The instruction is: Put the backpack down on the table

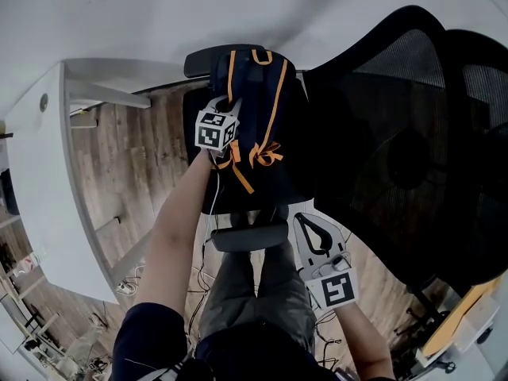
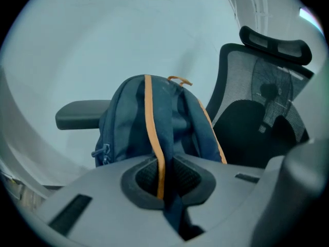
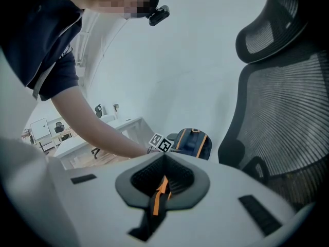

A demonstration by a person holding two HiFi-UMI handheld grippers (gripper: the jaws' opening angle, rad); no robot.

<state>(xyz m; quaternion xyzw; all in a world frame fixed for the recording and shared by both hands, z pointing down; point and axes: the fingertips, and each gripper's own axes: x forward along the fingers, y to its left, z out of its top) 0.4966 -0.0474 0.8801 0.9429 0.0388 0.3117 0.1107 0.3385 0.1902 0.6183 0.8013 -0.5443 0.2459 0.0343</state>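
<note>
Left fingers [image 2: 92, 194] clamp the backpack [image 2: 128, 122] by its strap [image 2: 160, 138]; right fingers [image 3: 247, 199] pinch an orange strap [image 3: 159, 194]; only head view shows the chair seat [image 1: 278, 193] beneath.

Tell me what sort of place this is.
Most likely an office or lab workroom: a black mesh-back office chair with a headrest, a long white desk, and a wood-plank floor with loose cables by the desk's foot.

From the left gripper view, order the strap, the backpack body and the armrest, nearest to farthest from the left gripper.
1. The strap, clamped in the left gripper.
2. The backpack body, straight ahead.
3. The armrest, behind it on the left.
</note>
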